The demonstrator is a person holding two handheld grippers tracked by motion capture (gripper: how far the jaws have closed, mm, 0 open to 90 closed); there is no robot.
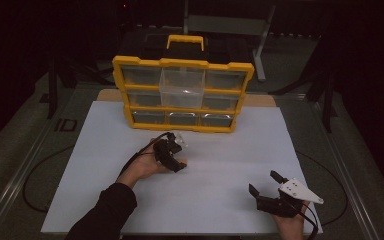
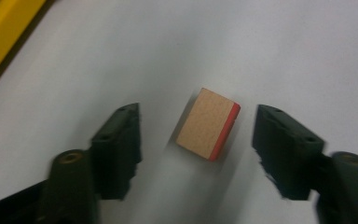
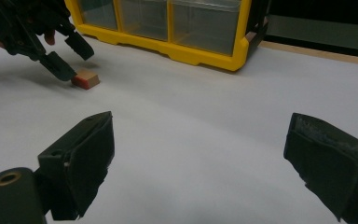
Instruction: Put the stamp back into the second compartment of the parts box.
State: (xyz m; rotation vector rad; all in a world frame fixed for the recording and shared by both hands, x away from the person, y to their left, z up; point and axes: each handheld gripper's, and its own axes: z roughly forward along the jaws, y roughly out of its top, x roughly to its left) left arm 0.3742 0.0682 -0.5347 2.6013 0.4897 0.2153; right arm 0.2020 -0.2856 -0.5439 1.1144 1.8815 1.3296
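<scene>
Surface: white sheet [image 1: 220,150] over a table in a dark room.
Organizer: yellow plastic case with clear drawers [image 1: 182,92], upright at 12 o'clock on the sheet.
Right gripper [image 1: 266,184]: at 4 o'clock, jaws spread wide, nothing between them.
Left gripper [image 1: 176,152]: near centre, jaws spread, pointing down over the block without touching it.
Block: small tan wooden block with a red side [image 2: 208,124], lying on the sheet between the left jaws.

- A white sheet [image 1: 230,165] is covering the table [image 1: 25,165] (grey at its edges).
- Metal stand legs [image 1: 261,45] are standing on the floor behind.
- Darkness is swallowing the rest of the room.
</scene>
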